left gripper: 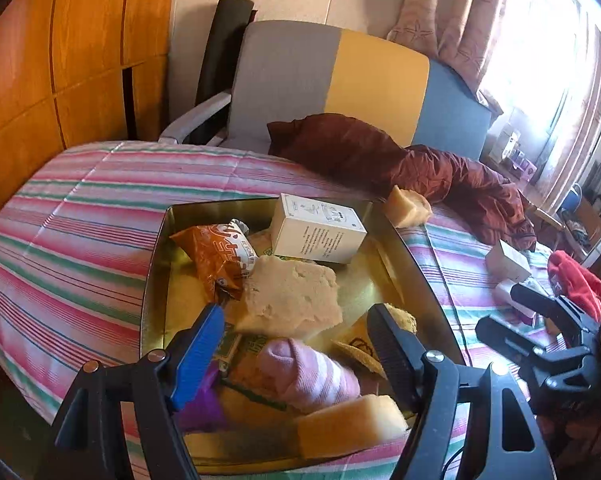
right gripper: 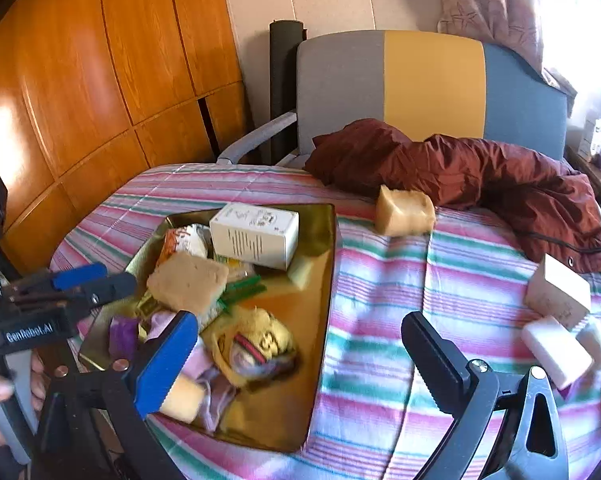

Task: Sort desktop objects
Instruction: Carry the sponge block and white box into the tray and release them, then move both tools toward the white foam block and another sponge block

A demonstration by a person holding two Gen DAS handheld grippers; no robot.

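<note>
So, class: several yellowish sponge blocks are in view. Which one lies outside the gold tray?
The sponge block on the striped cloth, just in front of the maroon jacket. The others sit inside the gold tray.

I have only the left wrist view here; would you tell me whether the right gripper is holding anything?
Observer: No. The right gripper is open with nothing between its fingers, and it straddles the right rim of the tray.
Operator: Thank you. What lies behind that gripper, where it blocks my view?
Observer: A white block lies flat on the striped cloth, just in front of the tilted white box.
Operator: And what in the tray am I missing?
Observer: A yellow knitted item with a red and dark striped band lies crumpled near the tray's right rim.
</note>
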